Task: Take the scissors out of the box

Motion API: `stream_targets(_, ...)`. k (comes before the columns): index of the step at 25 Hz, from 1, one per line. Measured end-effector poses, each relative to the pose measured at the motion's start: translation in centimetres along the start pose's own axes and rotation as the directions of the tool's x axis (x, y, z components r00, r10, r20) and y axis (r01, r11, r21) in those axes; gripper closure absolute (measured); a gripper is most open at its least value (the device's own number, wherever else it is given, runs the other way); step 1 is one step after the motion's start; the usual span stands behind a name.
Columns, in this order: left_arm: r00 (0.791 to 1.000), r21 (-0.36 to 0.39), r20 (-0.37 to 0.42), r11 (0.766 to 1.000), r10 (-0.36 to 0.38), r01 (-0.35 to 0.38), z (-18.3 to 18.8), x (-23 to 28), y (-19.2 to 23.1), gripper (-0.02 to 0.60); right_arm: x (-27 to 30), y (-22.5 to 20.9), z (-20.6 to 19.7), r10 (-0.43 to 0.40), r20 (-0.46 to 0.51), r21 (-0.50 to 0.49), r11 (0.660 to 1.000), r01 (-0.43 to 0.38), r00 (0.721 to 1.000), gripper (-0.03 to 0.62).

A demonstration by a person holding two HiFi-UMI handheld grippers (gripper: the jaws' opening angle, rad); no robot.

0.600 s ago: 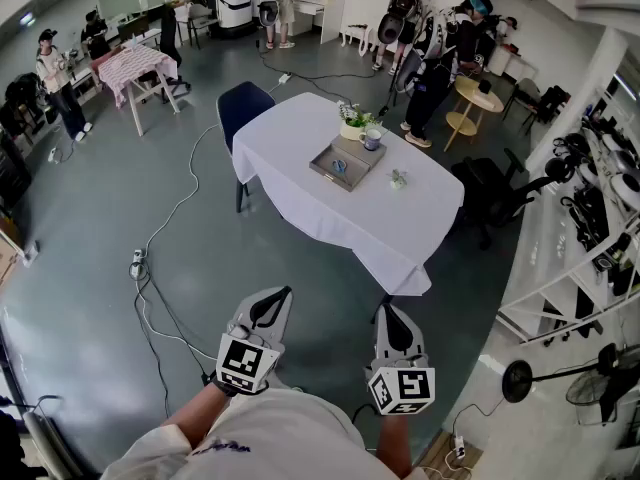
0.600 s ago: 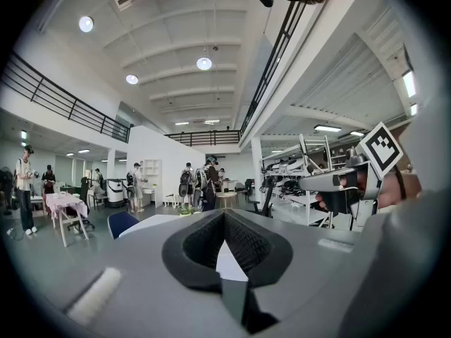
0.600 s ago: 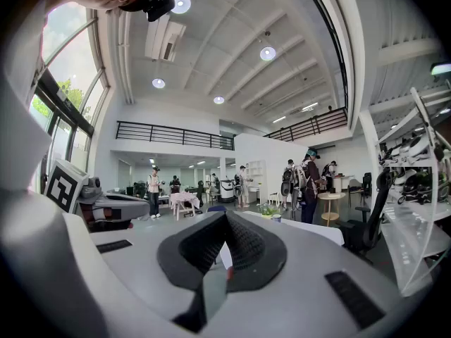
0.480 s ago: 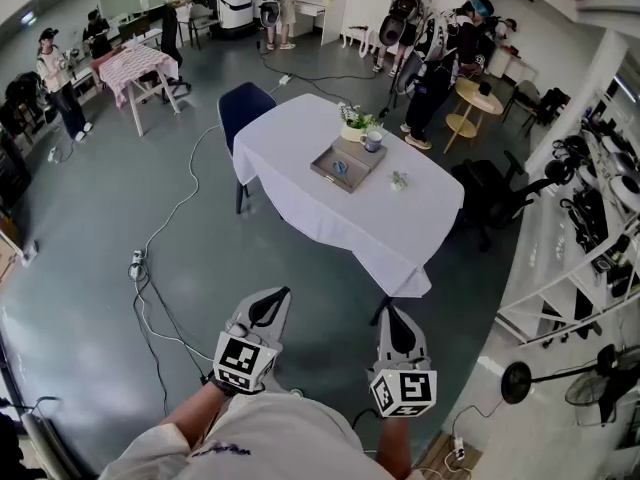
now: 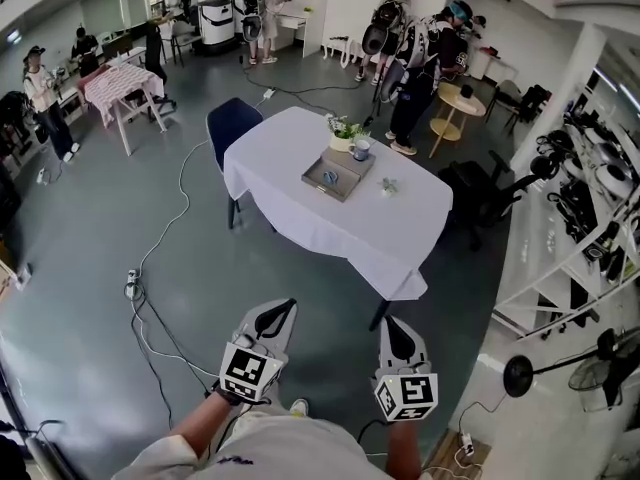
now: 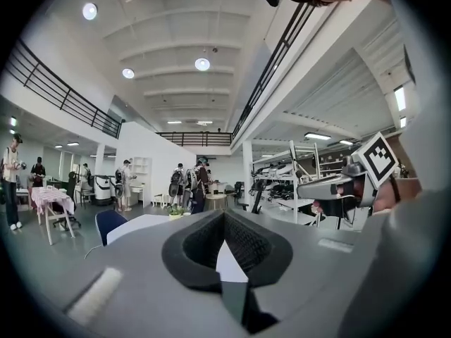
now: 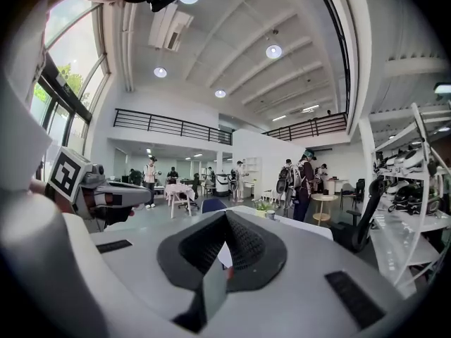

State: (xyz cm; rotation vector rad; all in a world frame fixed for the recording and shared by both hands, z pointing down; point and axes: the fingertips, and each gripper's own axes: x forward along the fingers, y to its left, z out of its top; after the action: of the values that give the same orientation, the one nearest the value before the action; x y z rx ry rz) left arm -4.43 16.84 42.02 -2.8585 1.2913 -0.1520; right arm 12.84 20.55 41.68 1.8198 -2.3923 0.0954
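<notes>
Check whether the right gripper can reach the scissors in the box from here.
Probably not yet. The right gripper is shut and well short of the table, where the scissors lie in the box. Only floor lies between them.

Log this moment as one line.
stage: standing away from table | left claw: shut, empty | right claw: shut, empty | scissors: in box on table

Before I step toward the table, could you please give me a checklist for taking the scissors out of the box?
1. Left claw empty: ok, shut on nothing.
2. Right claw empty: ok, shut too.
3. Claws open for grasping: not ok.
4. Box on table: ok.
5. Scissors in box: cannot tell; blue thing too small.
6. Table within reach: not ok; bare floor between.
</notes>
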Motion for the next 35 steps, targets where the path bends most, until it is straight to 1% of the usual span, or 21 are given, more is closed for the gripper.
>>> stream_targets(4, 1.0, -0.005, -0.014, 1.0, -0.001, 0.001, -0.6, -1.2, 0.4, 0.581, -0.5, 0.7, 0.0, -0.005, -0.008, -0.002, 1.0, 0.005, 1.0, 0.592)
stream_targets(7, 0.999, 0.008, -0.035, 1.0, 0.022, -0.022, -0.8, -1.6, 0.9, 0.581, -1.1, 1.0, 0.7, -0.004, 0.006, -0.012, 1.0, 0.004, 1.0, 0.592)
stream_targets(10, 0.998, 0.013, -0.025, 0.999, 0.051, -0.051, -0.7, -2.2, 0.9, 0.581, -1.6, 1.0, 0.8, -0.005, 0.006, -0.026, 1.0, 0.005, 1.0, 0.592)
stream_targets(13, 0.998, 0.005, -0.019, 0.999, 0.053, -0.053, -0.8, -2.7, 0.6, 0.581, -1.9, 1.3, 0.8, -0.004, 0.012, -0.024, 1.0, 0.004, 1.0, 0.592)
stream_targets(19, 0.998, 0.019, -0.019, 0.998, 0.053, -0.053, -0.8, -3.4, 0.0, 0.581, -2.6, 2.4, 1.3, 0.027, 0.036, -0.04, 0.999, -0.026, 0.999, 0.592)
stream_targets(23, 0.997, 0.025, -0.025, 0.998, 0.066, -0.065, -1.1, -3.8, 0.1, 0.581, -2.9, 2.3, 1.1, 0.026, 0.047, -0.048, 0.999, -0.024, 0.999, 0.591)
stream_targets(25, 0.997, 0.023, -0.022, 0.997, 0.077, -0.077, -1.2, -3.9, 0.7, 0.581, -2.8, 2.1, 0.9, 0.018, 0.051, -0.033, 0.999, -0.017, 0.999, 0.591)
stream_targets(29, 0.995, -0.005, 0.001, 0.995, 0.098, -0.098, -1.1, -4.5, 1.5, 0.58, -3.1, 2.0, 1.2, 0.006, 0.073, 0.024, 1.0, -0.008, 0.997, 0.591)
stream_targets(35, 0.995, 0.012, 0.005, 0.995, 0.1, -0.1, -0.6, -4.6, 1.5, 0.549, -3.0, 1.8, 1.4, -0.002, 0.081, 0.012, 1.0, 0.001, 0.997, 0.572)
